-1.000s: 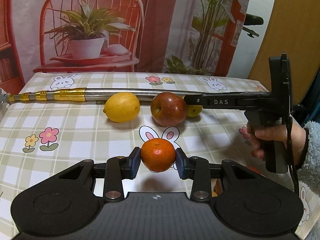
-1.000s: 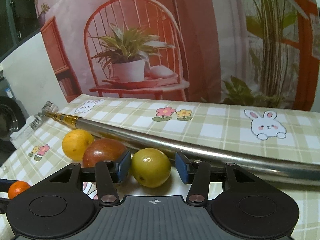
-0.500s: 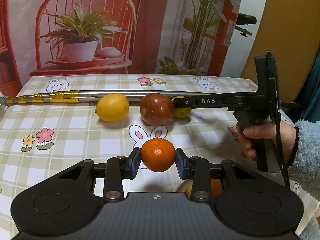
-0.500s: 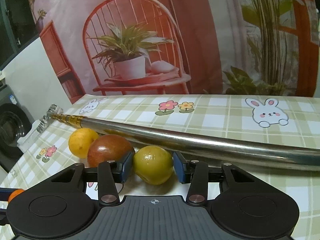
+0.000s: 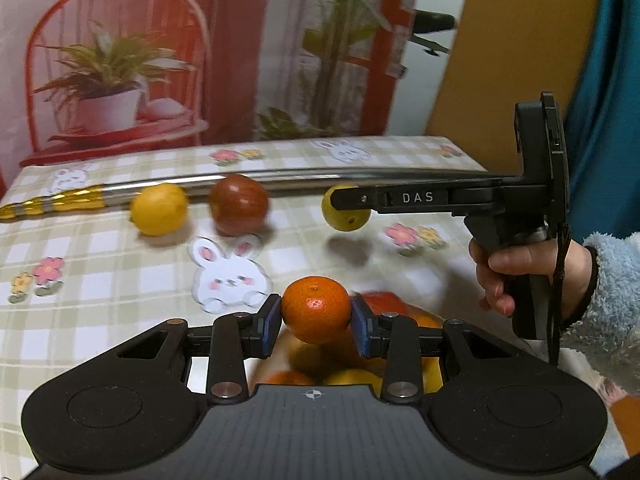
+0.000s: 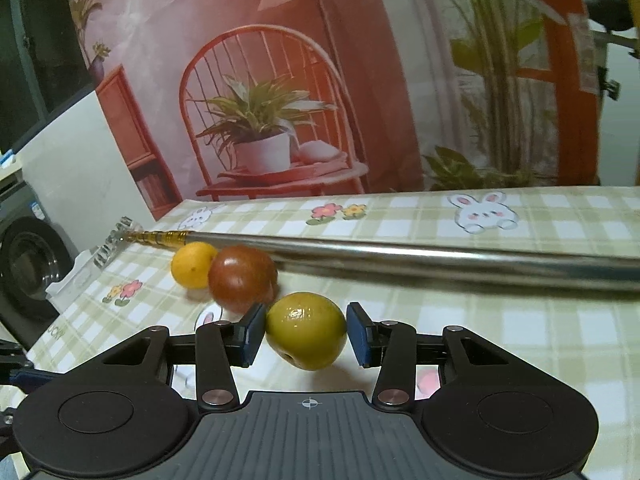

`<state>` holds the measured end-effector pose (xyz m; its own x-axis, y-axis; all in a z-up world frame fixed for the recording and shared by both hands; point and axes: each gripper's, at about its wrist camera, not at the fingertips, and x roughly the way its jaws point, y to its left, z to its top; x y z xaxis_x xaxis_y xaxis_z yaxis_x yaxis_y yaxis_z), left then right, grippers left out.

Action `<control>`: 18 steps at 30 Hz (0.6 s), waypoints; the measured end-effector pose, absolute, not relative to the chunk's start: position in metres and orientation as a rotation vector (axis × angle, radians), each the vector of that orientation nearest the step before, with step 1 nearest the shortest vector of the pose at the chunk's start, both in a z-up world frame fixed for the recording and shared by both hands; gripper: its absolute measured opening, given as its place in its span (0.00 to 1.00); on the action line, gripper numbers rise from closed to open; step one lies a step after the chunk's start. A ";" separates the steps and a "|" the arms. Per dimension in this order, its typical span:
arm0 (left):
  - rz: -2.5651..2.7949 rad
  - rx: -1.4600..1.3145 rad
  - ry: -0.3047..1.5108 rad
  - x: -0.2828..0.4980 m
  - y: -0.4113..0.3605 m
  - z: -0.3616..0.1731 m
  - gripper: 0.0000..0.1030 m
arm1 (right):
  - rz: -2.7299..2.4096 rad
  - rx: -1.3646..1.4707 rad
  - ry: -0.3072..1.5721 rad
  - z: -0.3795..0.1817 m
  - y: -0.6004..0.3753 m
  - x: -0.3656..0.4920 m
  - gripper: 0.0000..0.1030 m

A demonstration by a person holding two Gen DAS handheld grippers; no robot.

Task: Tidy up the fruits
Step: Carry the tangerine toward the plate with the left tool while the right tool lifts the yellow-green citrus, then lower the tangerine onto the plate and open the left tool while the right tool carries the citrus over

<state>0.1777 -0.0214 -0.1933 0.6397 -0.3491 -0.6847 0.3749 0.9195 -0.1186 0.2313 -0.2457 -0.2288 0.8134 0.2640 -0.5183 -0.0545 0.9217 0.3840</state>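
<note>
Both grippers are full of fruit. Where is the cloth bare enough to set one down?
Bare cloth lies left of the printed bunny and in front of the lemon. The strip along the pole, lemon and apple, is crowded.

Pole [image 6: 440, 258]: polished metal, mirror-bright, gold banded end. Tablecloth [image 6: 520, 320]: printed, smooth, possibly vinyl. Mandarin [image 5: 316, 309]: dimpled, glossy peel. Apple [image 6: 243, 278]: smooth, shiny skin. Pads [image 5: 269, 325]: matt blue, rubbery. Sleeve [image 5: 612, 280]: fluffy fleece.
</note>
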 end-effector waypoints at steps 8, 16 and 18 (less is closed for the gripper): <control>-0.493 0.075 0.802 0.161 -0.045 -0.201 0.38 | 0.129 0.444 0.546 -0.226 -0.259 0.165 0.39; -0.534 0.103 0.842 0.157 -0.061 -0.210 0.38 | 0.109 0.484 0.515 -0.225 -0.257 0.123 0.39; -0.537 0.101 0.854 0.157 -0.063 -0.213 0.38 | 0.107 0.502 0.510 -0.225 -0.258 0.116 0.39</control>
<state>0.1572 -0.0632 -0.2130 0.5330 -0.4103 -0.7400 0.4896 0.8628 -0.1257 0.1165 -0.2581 -0.2253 0.8699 0.2206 -0.4411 0.0244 0.8740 0.4853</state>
